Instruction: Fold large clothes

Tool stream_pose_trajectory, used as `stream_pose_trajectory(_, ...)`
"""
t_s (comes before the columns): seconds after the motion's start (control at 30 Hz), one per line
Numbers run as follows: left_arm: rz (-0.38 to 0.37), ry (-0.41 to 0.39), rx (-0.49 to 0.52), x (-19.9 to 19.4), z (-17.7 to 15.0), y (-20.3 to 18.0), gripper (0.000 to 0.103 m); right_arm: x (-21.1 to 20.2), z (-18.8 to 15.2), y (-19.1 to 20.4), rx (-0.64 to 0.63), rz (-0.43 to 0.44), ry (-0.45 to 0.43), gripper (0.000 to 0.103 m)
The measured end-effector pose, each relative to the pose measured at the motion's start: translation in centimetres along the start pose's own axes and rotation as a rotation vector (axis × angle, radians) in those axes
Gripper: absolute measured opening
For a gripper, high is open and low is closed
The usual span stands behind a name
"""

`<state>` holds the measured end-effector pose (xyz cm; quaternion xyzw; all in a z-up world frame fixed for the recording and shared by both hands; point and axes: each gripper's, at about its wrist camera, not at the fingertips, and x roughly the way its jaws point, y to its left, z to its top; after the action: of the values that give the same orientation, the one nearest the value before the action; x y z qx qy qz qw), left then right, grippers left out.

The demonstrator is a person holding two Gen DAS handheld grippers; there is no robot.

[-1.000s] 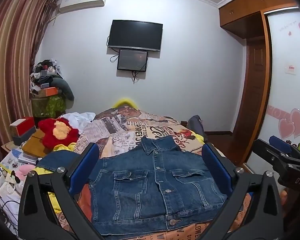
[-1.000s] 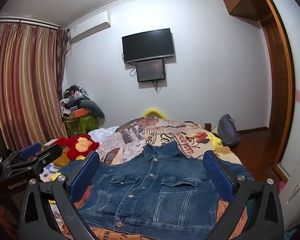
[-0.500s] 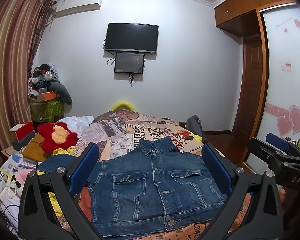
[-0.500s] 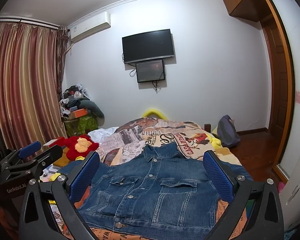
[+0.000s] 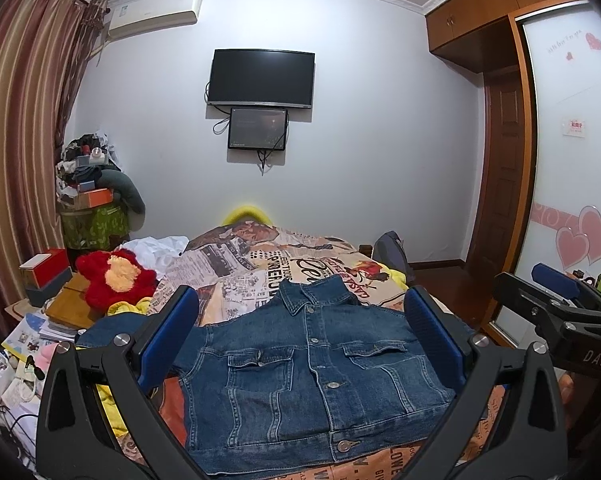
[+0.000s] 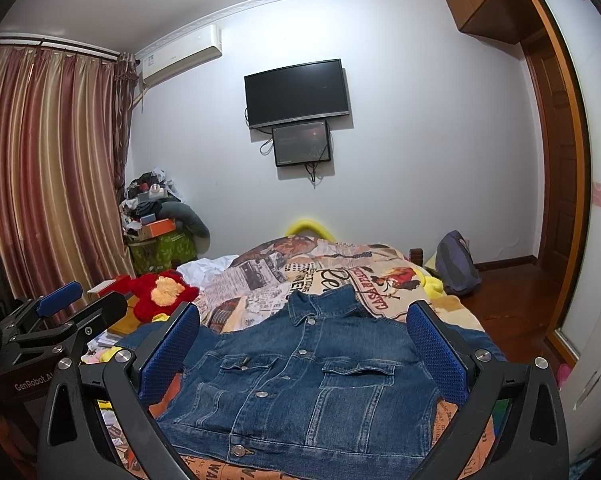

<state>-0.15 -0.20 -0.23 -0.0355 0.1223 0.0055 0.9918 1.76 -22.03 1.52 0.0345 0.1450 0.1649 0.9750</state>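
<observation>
Two claws, left claw (image 5: 300, 344) and right claw (image 6: 302, 350), level above the denim jacket (image 5: 312, 376), both wide open, empty.

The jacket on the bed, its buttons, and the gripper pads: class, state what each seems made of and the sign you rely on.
Jacket: blue denim, matte, judging by the faded seams and pale contrast stitching.
Buttons: probably metal, since they are silvery and catch light.
Left gripper pads: likely rubber or textured plastic, blue with a fine grid, matte; its frame looks like black plastic. Right gripper looks the same.
</observation>
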Motion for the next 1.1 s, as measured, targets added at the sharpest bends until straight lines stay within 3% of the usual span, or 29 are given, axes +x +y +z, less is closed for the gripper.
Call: stream_pose_trajectory(1.1, -0.008, 0.014, 0.0, 0.63, 0.3, -0.18, 0.103, 0.31, -0.31, 0.04, 0.003, 0.001, 0.004, 0.103)
